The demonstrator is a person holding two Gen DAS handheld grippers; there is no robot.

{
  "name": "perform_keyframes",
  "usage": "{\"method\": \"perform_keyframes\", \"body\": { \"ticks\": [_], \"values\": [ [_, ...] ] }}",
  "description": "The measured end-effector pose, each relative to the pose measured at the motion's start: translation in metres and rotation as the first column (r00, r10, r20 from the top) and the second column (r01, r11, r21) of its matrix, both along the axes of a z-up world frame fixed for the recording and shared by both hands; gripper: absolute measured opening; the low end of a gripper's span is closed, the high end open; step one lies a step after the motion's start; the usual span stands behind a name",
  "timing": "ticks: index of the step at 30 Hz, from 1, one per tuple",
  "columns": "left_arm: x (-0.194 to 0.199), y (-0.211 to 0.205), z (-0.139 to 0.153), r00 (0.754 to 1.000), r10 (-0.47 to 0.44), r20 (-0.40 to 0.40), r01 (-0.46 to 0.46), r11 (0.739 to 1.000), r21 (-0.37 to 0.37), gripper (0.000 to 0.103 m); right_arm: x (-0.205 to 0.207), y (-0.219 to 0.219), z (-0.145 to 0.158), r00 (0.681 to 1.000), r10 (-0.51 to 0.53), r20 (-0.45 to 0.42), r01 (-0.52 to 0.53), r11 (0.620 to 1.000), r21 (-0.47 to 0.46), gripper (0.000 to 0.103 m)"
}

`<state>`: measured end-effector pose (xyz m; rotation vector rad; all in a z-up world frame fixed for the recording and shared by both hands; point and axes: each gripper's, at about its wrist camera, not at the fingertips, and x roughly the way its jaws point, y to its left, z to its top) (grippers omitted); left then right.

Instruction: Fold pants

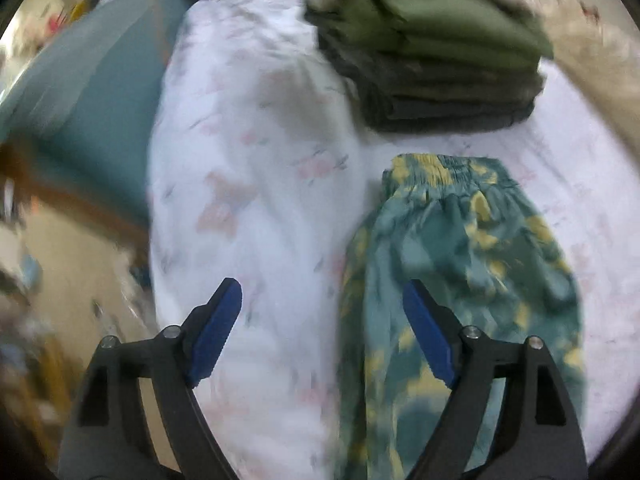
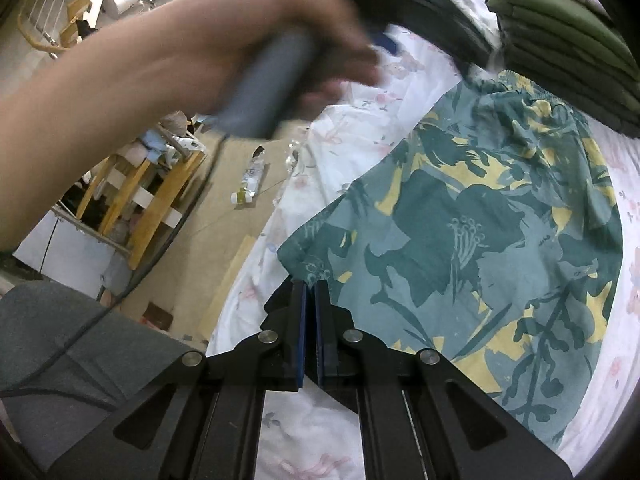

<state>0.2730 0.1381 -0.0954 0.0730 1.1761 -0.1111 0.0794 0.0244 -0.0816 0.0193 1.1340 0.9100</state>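
Observation:
The pants (image 1: pixel 460 264) are teal with a yellow flower print and lie flat on a white flowered bedsheet (image 1: pixel 256 208), elastic waistband at the far end. My left gripper (image 1: pixel 322 300) is open and empty, above the sheet, just left of the pants' left edge. In the right wrist view the pants (image 2: pixel 472 240) spread across the sheet (image 2: pixel 320 440). My right gripper (image 2: pixel 310 285) is shut on the pants' near left corner. The person's left hand and arm (image 2: pixel 160 52) holding the other gripper cross the top of that view, blurred.
A stack of folded olive and dark clothes (image 1: pixel 432 56) sits just beyond the waistband, also in the right wrist view (image 2: pixel 568 28). The bed edge drops off to the left to a tan floor (image 2: pixel 224 208) with a small tube (image 2: pixel 250 182) and a wooden rack (image 2: pixel 144 196).

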Motion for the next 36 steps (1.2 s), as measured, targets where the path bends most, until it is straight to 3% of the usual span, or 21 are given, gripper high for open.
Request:
{"method": "perform_keyframes", "body": {
  "ticks": [3,4,7,10,12,13,14,18,22,23,24,25,27,29,32,36],
  "values": [
    [-0.042,0.041,0.006,0.992,0.106,-0.065,-0.116,0.976,-0.182,0.080,-0.002,0.001,0.001,1.000,0.015,0.011,-0.015,1.000,0.004,0.003],
    [-0.053,0.049,0.004,0.988,0.125,-0.090,-0.141,0.969,-0.204,0.080,-0.003,0.007,0.002,1.000,0.021,0.013,-0.021,1.000,0.002,0.003],
    [-0.090,0.064,-0.006,0.973,0.174,-0.151,-0.203,0.956,-0.210,0.080,-0.008,0.025,-0.001,0.998,0.059,0.018,-0.059,0.998,-0.009,0.003],
    [-0.108,0.067,-0.016,0.967,0.167,-0.190,-0.207,0.956,-0.210,0.080,-0.016,0.047,-0.016,0.995,0.098,0.002,-0.098,0.995,-0.028,0.010],
    [-0.118,0.066,-0.024,0.968,0.144,-0.206,-0.181,0.967,-0.179,0.080,-0.021,0.053,-0.030,0.993,0.113,-0.039,-0.115,0.992,-0.043,0.020],
    [-0.122,0.065,-0.028,0.968,0.133,-0.213,-0.172,0.970,-0.174,0.080,-0.024,0.053,-0.031,0.993,0.112,-0.046,-0.114,0.993,-0.044,0.035],
    [-0.127,0.062,-0.033,0.968,0.107,-0.227,-0.150,0.971,-0.183,0.080,-0.026,0.048,-0.030,0.994,0.100,-0.045,-0.101,0.994,-0.039,0.040],
    [-0.139,0.040,-0.053,0.958,-0.021,-0.285,-0.044,0.974,-0.222,0.080,-0.026,-0.010,-0.017,0.998,-0.042,-0.055,0.043,0.999,0.008,0.043],
    [-0.149,0.008,-0.066,0.941,-0.124,-0.316,0.065,0.980,-0.190,0.079,-0.025,-0.107,0.000,0.960,-0.279,-0.030,0.280,0.958,0.063,0.063],
    [-0.150,0.003,-0.067,0.938,-0.138,-0.318,0.084,0.980,-0.178,0.076,-0.023,-0.141,0.001,0.930,-0.366,-0.034,0.367,0.927,0.074,0.066],
    [-0.151,-0.003,-0.070,0.933,-0.155,-0.324,0.104,0.980,-0.169,0.063,-0.021,-0.159,0.000,0.912,-0.409,-0.041,0.411,0.909,0.073,0.066],
    [-0.152,-0.007,-0.071,0.927,-0.169,-0.334,0.118,0.979,-0.169,0.045,-0.018,-0.190,-0.005,0.874,-0.481,-0.065,0.485,0.872,0.066,0.066],
    [-0.155,-0.016,-0.073,0.914,-0.199,-0.352,0.142,0.973,-0.181,0.024,-0.015,-0.228,-0.017,0.825,-0.554,-0.108,0.561,0.826,0.047,0.066],
    [-0.160,-0.026,-0.071,0.907,-0.238,-0.347,0.197,0.969,-0.149,0.006,-0.012,-0.250,-0.036,0.796,-0.581,-0.170,0.592,0.806,0.021,0.067],
    [-0.165,-0.034,-0.061,0.908,-0.272,-0.318,0.253,0.962,-0.100,0.003,-0.015,-0.255,-0.063,0.786,-0.564,-0.255,0.585,0.811,0.011,0.067],
    [-0.168,-0.028,-0.054,0.919,-0.223,-0.326,0.211,0.975,-0.071,0.003,-0.013,-0.240,-0.097,0.780,-0.534,-0.326,0.570,0.821,0.020,0.067]
  ]
}}
